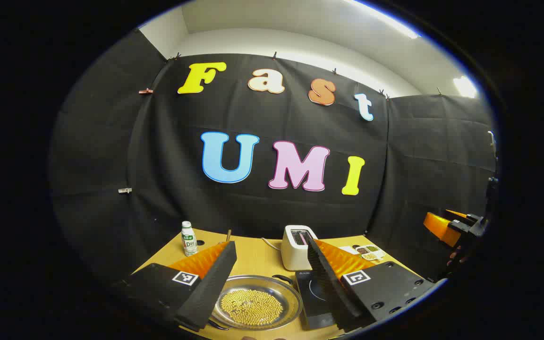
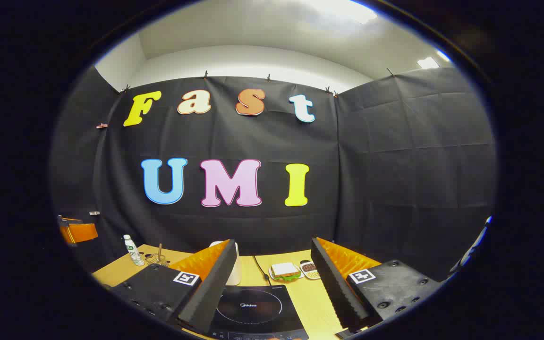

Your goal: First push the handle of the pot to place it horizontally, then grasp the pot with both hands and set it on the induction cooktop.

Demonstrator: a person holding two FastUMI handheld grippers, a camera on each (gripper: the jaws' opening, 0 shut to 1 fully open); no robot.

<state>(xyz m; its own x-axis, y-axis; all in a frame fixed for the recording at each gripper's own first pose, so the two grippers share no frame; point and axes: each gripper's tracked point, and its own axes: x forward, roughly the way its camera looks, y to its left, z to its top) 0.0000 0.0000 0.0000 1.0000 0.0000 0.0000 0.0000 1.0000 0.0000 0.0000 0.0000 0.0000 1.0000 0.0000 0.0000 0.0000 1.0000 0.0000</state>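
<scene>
hovering, the left gripper [image 1: 272,278] frames the pot [image 1: 255,302] below.

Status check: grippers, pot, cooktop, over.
Both hand-held grippers open, holding nothing: left hand-held gripper, right hand-held gripper. Pot of yellow beads on table beside induction cooktop, not yet on it. Cooktop surface bare; toaster behind.
</scene>
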